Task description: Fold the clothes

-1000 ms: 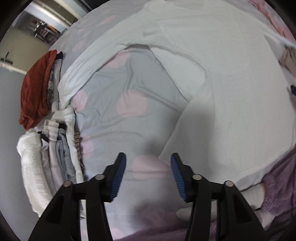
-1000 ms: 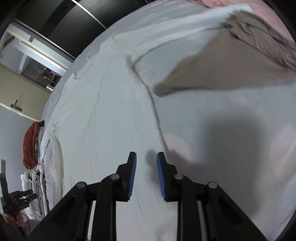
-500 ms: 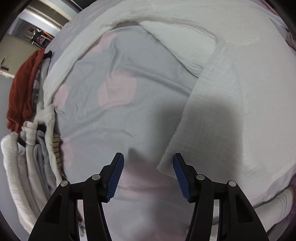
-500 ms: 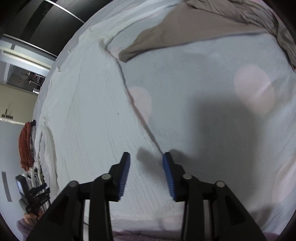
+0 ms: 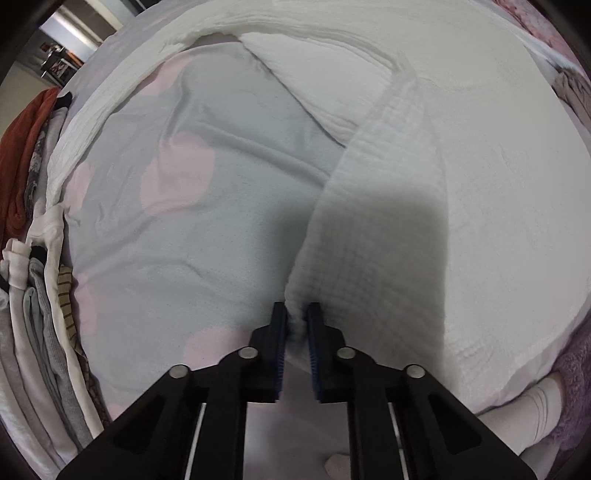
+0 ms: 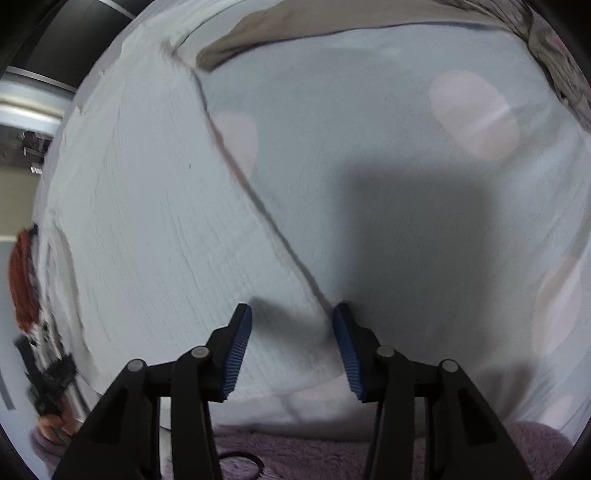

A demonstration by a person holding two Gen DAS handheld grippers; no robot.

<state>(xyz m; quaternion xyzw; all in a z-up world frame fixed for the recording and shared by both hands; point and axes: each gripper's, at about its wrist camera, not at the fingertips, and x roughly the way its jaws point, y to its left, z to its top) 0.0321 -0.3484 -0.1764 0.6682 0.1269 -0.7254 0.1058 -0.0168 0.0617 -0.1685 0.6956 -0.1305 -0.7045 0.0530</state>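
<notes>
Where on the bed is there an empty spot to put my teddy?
There are two bare patches of grey dotted bedsheet. One lies between the white garment and the clothes pile at the bed's edge. The other lies between the garment's far side and the brown cloth. It is crowded along that pile, and where the left gripper pinches the garment's corner.

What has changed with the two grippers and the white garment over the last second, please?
The left gripper came down and shut on the lower corner of the white garment, which it had hovered over with open jaws. The right gripper moved across to the garment's other edge, which now lies between its closing jaws, not yet pinched. The garment stayed spread on the bedsheet, and the stack of clothes kept its place.
</notes>
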